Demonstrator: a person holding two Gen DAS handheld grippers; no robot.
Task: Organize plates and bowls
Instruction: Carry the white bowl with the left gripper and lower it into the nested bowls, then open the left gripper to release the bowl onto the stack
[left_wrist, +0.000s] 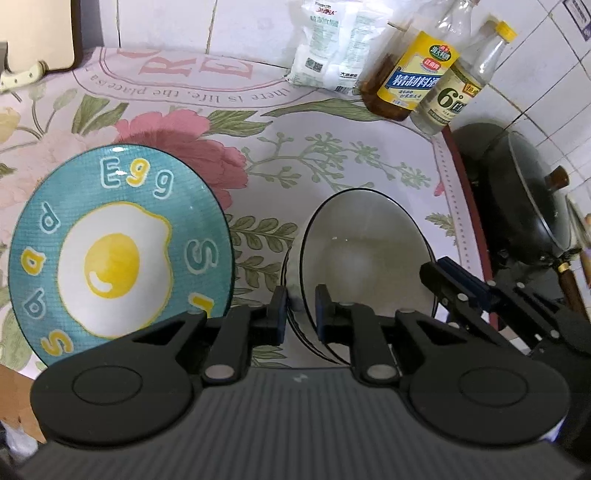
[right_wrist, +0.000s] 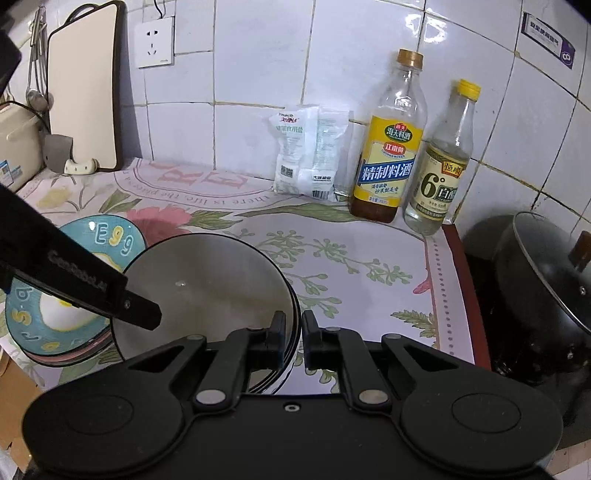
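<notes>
A white bowl with a black rim (left_wrist: 369, 254) (right_wrist: 207, 291) is nested in other bowls on the flowered tablecloth. My left gripper (left_wrist: 301, 310) is shut on the bowl's left rim. My right gripper (right_wrist: 293, 334) is shut on its right rim and shows in the left wrist view (left_wrist: 461, 291). A teal plate with a fried-egg picture (left_wrist: 114, 251) (right_wrist: 74, 317) lies left of the bowls on top of a pink plate (right_wrist: 74, 356). The left gripper's body (right_wrist: 74, 284) crosses over the plate.
A salt bag (right_wrist: 310, 155), a yellow-labelled cooking wine bottle (right_wrist: 388, 155) and a white vinegar bottle (right_wrist: 439, 173) stand at the tiled back wall. A black lidded wok (right_wrist: 546, 291) sits beyond the counter's right edge (right_wrist: 469, 295). A cutting board (right_wrist: 85, 88) leans at back left.
</notes>
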